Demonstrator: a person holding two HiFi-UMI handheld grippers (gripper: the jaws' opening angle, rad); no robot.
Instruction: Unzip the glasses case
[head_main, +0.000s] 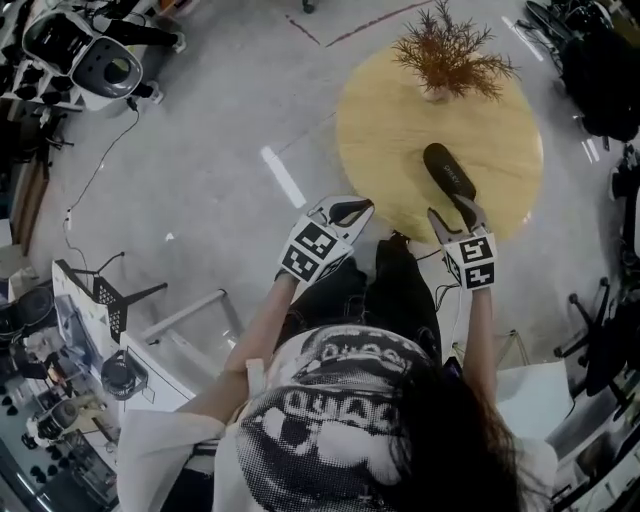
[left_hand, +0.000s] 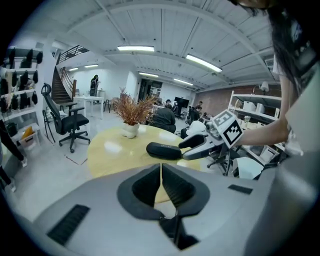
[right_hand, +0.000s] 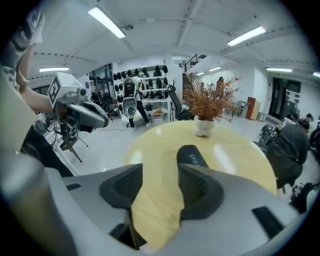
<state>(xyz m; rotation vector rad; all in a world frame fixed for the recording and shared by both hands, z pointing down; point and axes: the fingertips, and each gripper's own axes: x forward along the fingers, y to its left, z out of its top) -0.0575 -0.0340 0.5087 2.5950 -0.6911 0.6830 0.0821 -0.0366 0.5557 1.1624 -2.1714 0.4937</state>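
A pale grey polished floor (head_main: 230, 110) spreads through an open workshop lit by ceiling strip lights, and on it stands one round yellow wooden table (head_main: 380, 120). Counted: one table, one dried plant (head_main: 447, 50) in a white pot, one black glasses case (head_main: 449, 172), and two hand-held grippers.

The left gripper (left_hand: 161, 170) is off the table's near edge, its jaws clenched together with nothing between them. The case lies well ahead of those jaws on the tabletop, with the plant farther beyond it.

The right gripper (right_hand: 160, 170) has its jaws released and apart. Only bare tabletop shows in the gap between them. The case lies flat just ahead, and its near end passes behind the tip of the right-hand jaw. Whether that jaw touches the case I cannot tell. The case looks shut.

The head view alone shows the whole round tabletop, the person's white sleeves and both marker cubes at once. The left gripper view alone shows a black office chair (left_hand: 67, 122), a staircase (left_hand: 62, 87), people seated behind the table and a shelf unit (left_hand: 250, 107), and it sees the right gripper from the side, its fingers spread at the case's end. The right gripper view alone shows a wall rack of dark items (right_hand: 150, 72) and white lettering on the case.
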